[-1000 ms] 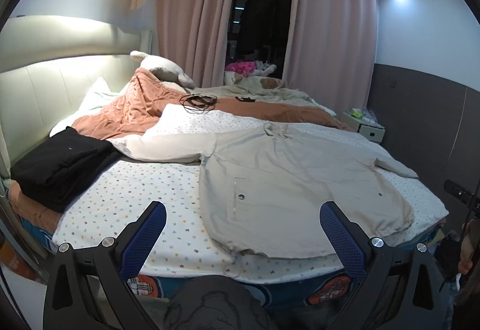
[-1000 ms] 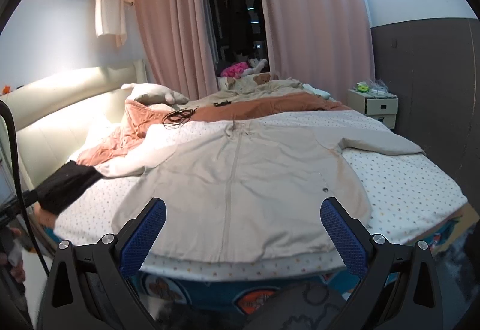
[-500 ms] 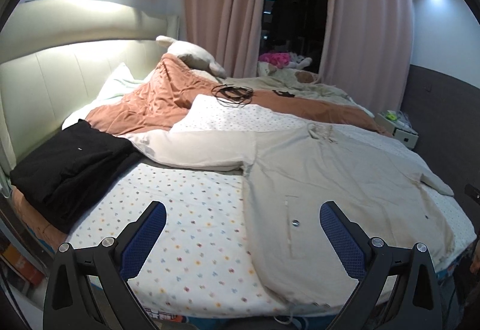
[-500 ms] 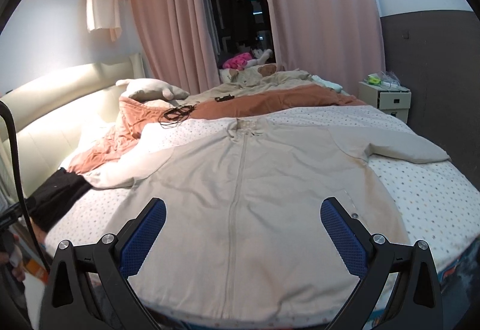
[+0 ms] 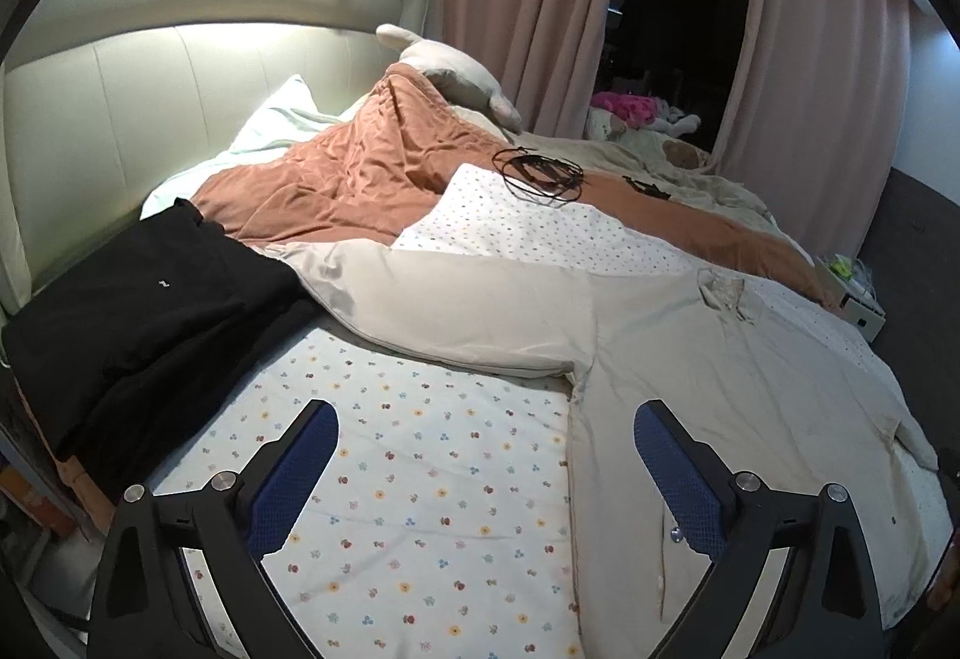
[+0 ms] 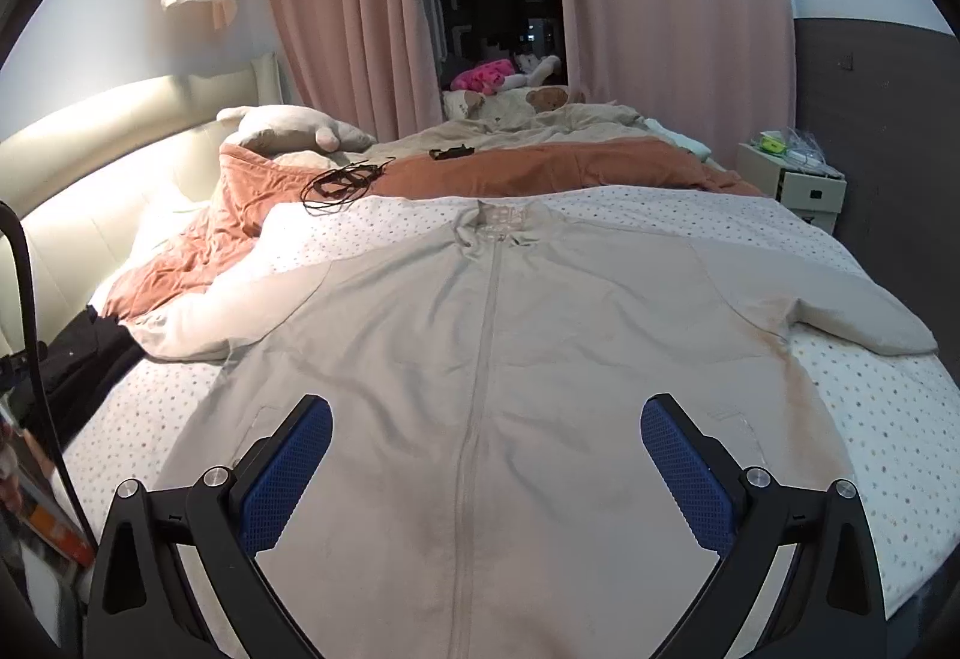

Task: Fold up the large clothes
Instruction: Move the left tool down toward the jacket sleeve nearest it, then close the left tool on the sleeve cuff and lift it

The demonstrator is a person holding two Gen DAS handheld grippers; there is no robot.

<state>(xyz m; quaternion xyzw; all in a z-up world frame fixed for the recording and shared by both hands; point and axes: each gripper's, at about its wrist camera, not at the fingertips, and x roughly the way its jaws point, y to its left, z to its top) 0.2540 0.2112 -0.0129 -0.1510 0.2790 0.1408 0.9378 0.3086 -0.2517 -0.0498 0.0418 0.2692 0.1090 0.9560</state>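
A large beige zip-front jacket [image 6: 498, 359] lies spread flat, front up, on the dotted bed sheet [image 6: 870, 389], both sleeves out to the sides. My right gripper [image 6: 486, 455] is open and empty, hovering over the jacket's lower front around the zip. In the left wrist view the jacket [image 5: 738, 389] lies to the right and its left sleeve [image 5: 456, 299] stretches toward the black clothes. My left gripper [image 5: 486, 455] is open and empty over the bare sheet [image 5: 420, 467], just below that sleeve and beside the jacket's side seam.
A pile of black clothes [image 5: 138, 311] lies at the bed's left edge. A rust-coloured quilt [image 5: 360, 179], a tangled black cable [image 5: 540, 173], pillows and soft toys [image 6: 498, 77] lie further back. A white nightstand [image 6: 792, 179] stands at the right. Pink curtains hang behind.
Both grippers have moved forward and lower over the bed. The left one now sits over the sheet near the left sleeve, the right one over the jacket's lower front. Both stay open.
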